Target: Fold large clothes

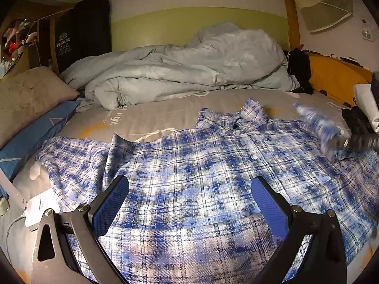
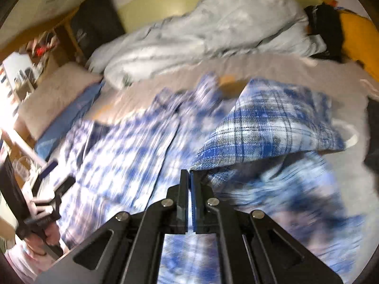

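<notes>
A blue and white plaid shirt (image 1: pixel 189 165) lies front up on the grey bed sheet (image 1: pixel 154 116), collar toward the far wall. My left gripper (image 1: pixel 189 181) hovers open over the shirt's lower half with nothing between its blue pads. My right gripper (image 2: pixel 189 174) is shut on the cuff end of one sleeve (image 2: pixel 272 123), which is lifted off the bed and streams over the shirt's body. In the left wrist view the right gripper (image 1: pixel 345 143) is a blurred dark shape at the right edge, with the sleeve (image 1: pixel 317 125) trailing from it. The left gripper (image 2: pixel 56 175) shows at the left of the right wrist view.
A crumpled light blue duvet (image 1: pixel 189 66) fills the far side of the bed. A beige pillow (image 1: pixel 28 97) and a blue one (image 1: pixel 35 137) lie at the left. A white power strip (image 1: pixel 40 208) sits near the left edge. Dark clothes (image 1: pixel 298 68) lie by the orange board (image 1: pixel 336 75).
</notes>
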`<state>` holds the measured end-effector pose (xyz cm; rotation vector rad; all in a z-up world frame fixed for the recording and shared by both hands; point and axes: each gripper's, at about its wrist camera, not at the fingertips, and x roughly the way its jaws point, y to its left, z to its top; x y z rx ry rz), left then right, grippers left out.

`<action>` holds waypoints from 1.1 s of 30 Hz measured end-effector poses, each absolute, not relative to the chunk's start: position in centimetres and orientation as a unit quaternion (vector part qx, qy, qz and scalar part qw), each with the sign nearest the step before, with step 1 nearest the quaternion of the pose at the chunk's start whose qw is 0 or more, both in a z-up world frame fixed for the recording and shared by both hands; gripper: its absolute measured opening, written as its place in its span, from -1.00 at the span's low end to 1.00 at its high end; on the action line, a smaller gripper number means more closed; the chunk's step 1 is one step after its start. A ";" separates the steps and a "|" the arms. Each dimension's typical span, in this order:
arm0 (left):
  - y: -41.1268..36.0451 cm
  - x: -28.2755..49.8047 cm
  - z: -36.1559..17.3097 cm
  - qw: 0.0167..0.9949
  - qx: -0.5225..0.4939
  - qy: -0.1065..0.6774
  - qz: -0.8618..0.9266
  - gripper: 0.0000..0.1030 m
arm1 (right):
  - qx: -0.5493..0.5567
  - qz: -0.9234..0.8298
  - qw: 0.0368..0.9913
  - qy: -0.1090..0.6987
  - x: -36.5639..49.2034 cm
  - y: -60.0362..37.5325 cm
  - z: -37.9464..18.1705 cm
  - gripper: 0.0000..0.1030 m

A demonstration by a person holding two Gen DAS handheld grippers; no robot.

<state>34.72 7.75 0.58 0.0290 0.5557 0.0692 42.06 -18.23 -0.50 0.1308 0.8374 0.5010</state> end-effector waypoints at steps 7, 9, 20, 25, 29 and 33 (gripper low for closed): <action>8.1 34.8 0.6 0.961 0.006 0.276 0.036 0.99 | 0.082 0.233 0.884 0.398 42.7 -18.9 -0.5 -0.86; 8.2 34.8 0.7 0.961 0.003 0.275 0.036 0.99 | 0.119 0.225 0.886 0.387 42.8 -20.4 0.4 -0.57; 7.9 34.9 0.4 0.960 0.011 0.278 0.035 0.99 | 0.220 0.088 0.898 0.371 46.8 -29.7 0.5 -0.16; 8.0 35.1 0.0 0.958 0.007 0.286 0.032 0.99 | 0.315 0.057 0.846 0.426 49.8 -33.9 -3.9 0.10; 8.1 35.2 -0.2 0.957 0.007 0.289 0.031 0.99 | 0.372 0.067 0.830 0.410 50.4 -35.5 -5.3 0.10; 7.9 35.4 -0.3 0.957 0.014 0.288 0.033 0.99 | 0.354 0.081 0.840 0.403 51.7 -35.4 -5.3 -0.31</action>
